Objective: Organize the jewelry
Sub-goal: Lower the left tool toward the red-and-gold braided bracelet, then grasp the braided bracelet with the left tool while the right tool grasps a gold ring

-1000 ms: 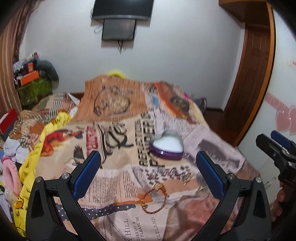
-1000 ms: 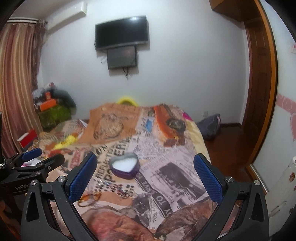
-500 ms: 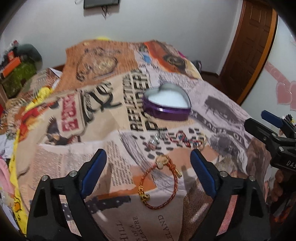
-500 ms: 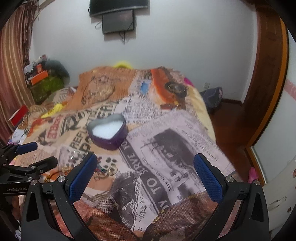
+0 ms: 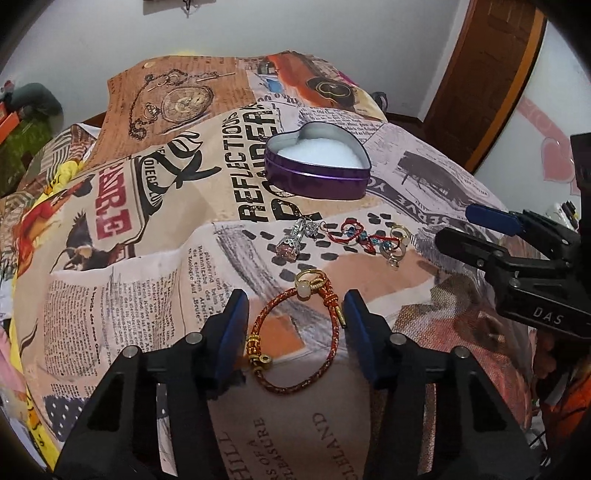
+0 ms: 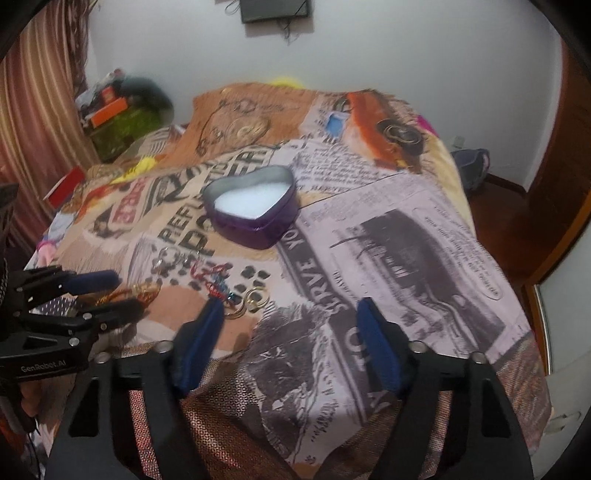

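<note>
A red-and-gold braided bracelet [image 5: 273, 306] lies on the newspaper-print bed cover [image 5: 147, 295]. My left gripper [image 5: 297, 328] straddles it, one blue pad on each side. The jaws are closing and do not press on the cord. Just beyond lies a gold ring [image 5: 310, 282], then silver pieces [image 5: 291, 243], a red beaded bracelet [image 5: 354, 236] and gold rings [image 5: 397, 240]. A purple heart-shaped tin [image 5: 317, 173], white inside, stands open behind them. My right gripper [image 6: 291, 332] hovers right of the gold rings [image 6: 255, 299]. Its jaws are closing over bare cover.
The bed drops off at its right edge to a wooden floor [image 6: 498, 199] and a brown door [image 5: 480, 66]. Boxes and clutter [image 6: 114, 118] are piled beside a striped curtain [image 6: 33, 110] at the far left. A screen [image 6: 275, 9] hangs on the back wall.
Both grippers have sunk and tipped down toward the bed, and their jaws have narrowed. The left jaws now stand on either side of the braided bracelet.
</note>
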